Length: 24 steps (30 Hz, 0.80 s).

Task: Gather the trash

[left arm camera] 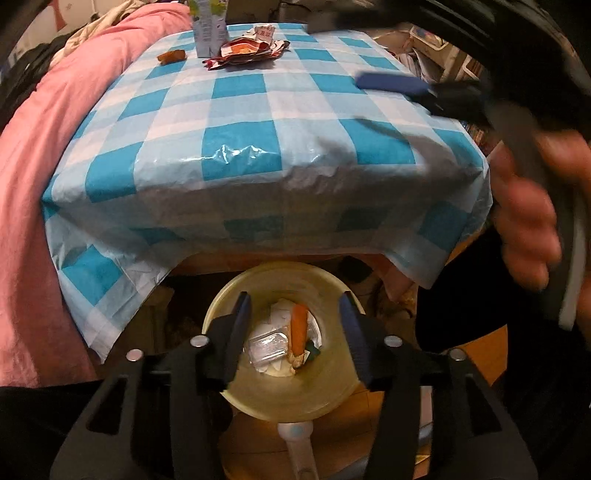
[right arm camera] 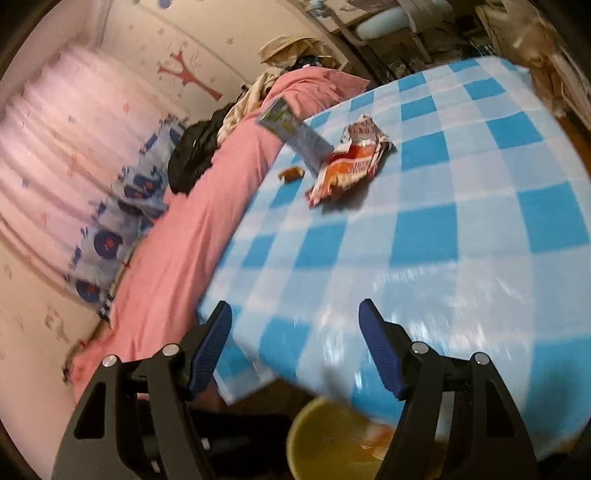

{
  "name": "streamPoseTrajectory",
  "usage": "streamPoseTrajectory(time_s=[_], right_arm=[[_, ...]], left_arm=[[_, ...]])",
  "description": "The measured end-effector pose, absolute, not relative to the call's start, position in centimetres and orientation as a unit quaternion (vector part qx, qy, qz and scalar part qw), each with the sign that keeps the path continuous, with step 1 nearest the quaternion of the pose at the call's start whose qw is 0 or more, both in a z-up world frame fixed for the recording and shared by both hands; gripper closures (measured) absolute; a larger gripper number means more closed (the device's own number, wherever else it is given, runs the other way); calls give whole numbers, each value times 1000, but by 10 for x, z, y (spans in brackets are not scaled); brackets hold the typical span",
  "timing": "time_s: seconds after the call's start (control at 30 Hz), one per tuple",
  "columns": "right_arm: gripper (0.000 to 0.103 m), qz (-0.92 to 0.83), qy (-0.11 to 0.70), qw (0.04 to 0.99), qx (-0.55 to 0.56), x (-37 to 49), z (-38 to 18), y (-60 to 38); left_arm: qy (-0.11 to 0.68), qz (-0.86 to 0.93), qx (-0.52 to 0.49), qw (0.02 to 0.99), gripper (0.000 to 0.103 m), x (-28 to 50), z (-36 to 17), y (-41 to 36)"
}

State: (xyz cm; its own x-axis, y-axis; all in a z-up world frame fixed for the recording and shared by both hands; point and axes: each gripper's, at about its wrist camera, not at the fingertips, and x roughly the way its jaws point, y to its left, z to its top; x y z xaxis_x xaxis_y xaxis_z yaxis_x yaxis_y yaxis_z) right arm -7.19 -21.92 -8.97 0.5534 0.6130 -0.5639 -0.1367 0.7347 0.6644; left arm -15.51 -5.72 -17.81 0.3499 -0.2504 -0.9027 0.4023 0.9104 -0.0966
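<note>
My left gripper [left arm camera: 295,306] is open and empty, right above a yellow bin [left arm camera: 332,391] on the floor below the table's front edge. The bin holds an orange stick-shaped scrap [left arm camera: 298,326], clear plastic and paper. On the blue checked tablecloth [left arm camera: 240,144], at the far side, lie a crumpled red-orange wrapper [left arm camera: 245,51], a small brown food scrap [left arm camera: 171,56] and an upright carton [left arm camera: 208,31]. My right gripper [right arm camera: 295,310] is open and empty over the table's near edge; wrapper [right arm camera: 345,168], carton [right arm camera: 295,131] and scrap [right arm camera: 291,172] lie ahead. The bin [right arm camera: 325,443] shows below.
A pink blanket [left arm camera: 40,155] lies along the table's left side, with clothes piled behind it. The right gripper [left arm camera: 391,83] and the hand holding it show blurred at the right of the left wrist view. Clutter stands beyond the table's far right.
</note>
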Motion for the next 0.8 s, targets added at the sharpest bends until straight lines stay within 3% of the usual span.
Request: streamPoseTrajectory(time_s=[0.13, 0.33, 0.4, 0.43, 0.47, 0.8], right_arm=[[36, 202, 421, 822, 326, -30, -101, -221], [48, 167, 433, 794, 394, 20, -123, -224], [60, 159, 440, 782, 412, 31, -130, -225], [72, 158, 445, 777, 417, 35, -133, -224], [90, 159, 449, 773, 419, 39, -135, -224], [97, 193, 360, 823, 395, 6, -59, -292]], left_arm=[[538, -197, 63, 817, 50, -149, -178, -57], [541, -202, 51, 815, 49, -145, -178, -56], [542, -203, 47, 814, 49, -143, -179, -55], [543, -203, 46, 814, 49, -142, -179, -55], [544, -203, 44, 813, 48, -141, -180, -55], [550, -204, 43, 809, 48, -138, -183, -57]])
